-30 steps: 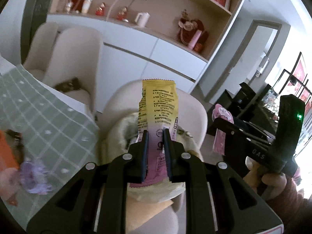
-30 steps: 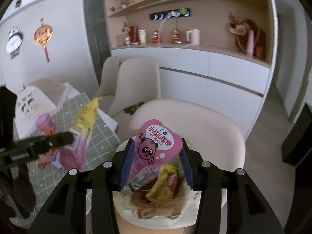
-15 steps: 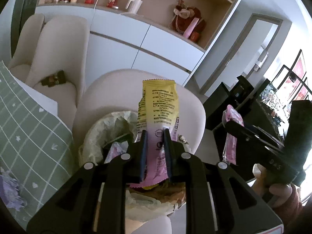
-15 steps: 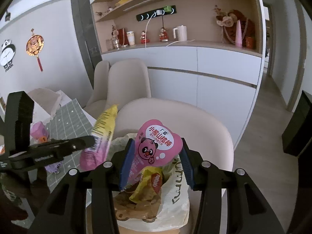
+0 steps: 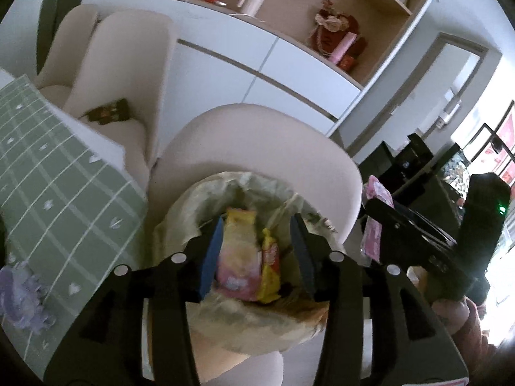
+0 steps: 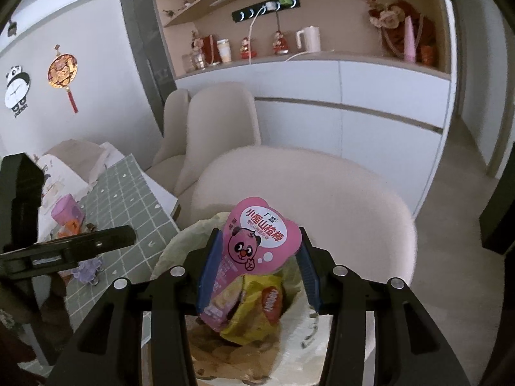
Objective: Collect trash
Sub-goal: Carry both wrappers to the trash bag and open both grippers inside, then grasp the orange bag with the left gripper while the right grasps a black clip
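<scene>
The lined trash bin (image 5: 206,193) sits on a chair (image 5: 257,135), with a snack wrapper (image 5: 239,257) and a second wrapper (image 5: 268,257) lying side by side inside it. The table (image 5: 58,186) stands left of the chair; behind both runs a sideboard (image 5: 225,64) carrying a kettle (image 5: 251,1).

Right hand-held gripper (image 6: 259,263) pinching pink panda wrapper (image 6: 257,241) over lined trash bin (image 6: 180,244); yellow packet (image 6: 257,308) inside

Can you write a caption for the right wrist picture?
Right gripper holds a pink panda wrapper over the trash bag.
</scene>
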A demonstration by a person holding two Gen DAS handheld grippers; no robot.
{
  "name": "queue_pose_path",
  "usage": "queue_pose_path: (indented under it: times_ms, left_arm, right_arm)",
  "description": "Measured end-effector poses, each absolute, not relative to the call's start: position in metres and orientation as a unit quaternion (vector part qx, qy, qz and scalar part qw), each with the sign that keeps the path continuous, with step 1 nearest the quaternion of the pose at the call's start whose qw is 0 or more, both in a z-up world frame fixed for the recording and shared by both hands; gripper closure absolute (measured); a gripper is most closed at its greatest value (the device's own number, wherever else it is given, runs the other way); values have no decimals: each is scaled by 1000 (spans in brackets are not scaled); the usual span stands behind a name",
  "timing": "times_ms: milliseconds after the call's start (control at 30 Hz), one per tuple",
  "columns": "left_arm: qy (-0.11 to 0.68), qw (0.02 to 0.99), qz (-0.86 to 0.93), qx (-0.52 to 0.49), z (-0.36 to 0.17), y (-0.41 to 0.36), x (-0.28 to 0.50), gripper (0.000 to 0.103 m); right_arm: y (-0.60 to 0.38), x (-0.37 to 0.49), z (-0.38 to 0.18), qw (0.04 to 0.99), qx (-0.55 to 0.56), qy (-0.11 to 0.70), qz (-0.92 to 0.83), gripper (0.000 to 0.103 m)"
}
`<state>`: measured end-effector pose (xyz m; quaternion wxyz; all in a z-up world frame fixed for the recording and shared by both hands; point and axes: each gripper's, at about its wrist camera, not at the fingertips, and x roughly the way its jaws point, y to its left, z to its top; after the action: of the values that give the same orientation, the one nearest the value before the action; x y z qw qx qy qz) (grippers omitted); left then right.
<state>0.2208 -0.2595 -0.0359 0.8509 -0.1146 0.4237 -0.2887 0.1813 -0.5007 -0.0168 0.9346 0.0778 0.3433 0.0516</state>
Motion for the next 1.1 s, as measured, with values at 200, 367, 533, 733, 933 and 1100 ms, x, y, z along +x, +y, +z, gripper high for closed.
queue_pose_path:
  times_ms: [200, 367, 533, 733, 933, 1100]
  left_arm:
    - [435, 854, -252, -134, -43, -219, 203, 62]
    - [436, 860, -219, -145, -38, -184, 189, 60]
    - [434, 869, -191, -141, -32, -155, 177, 56]
    - [436, 872, -147, -168, -41, -114, 160, 56]
    - [438, 877, -115, -160, -46, -56, 139, 56]
    - [423, 890, -88, -142, -44, 14, 134, 56]
  right_arm:
    - [-485, 196, -38, 926, 71, 365, 64, 59]
    - [-483, 207, -53, 913, 105, 386, 76, 58]
    - [-479, 213, -59, 913, 103, 390, 68, 53]
    - [-471, 213, -63, 909, 117, 395, 68, 53]
    - [-437, 199, -49, 910, 102, 390, 90, 53]
    - [-391, 182, -33, 915, 98, 382, 90, 52]
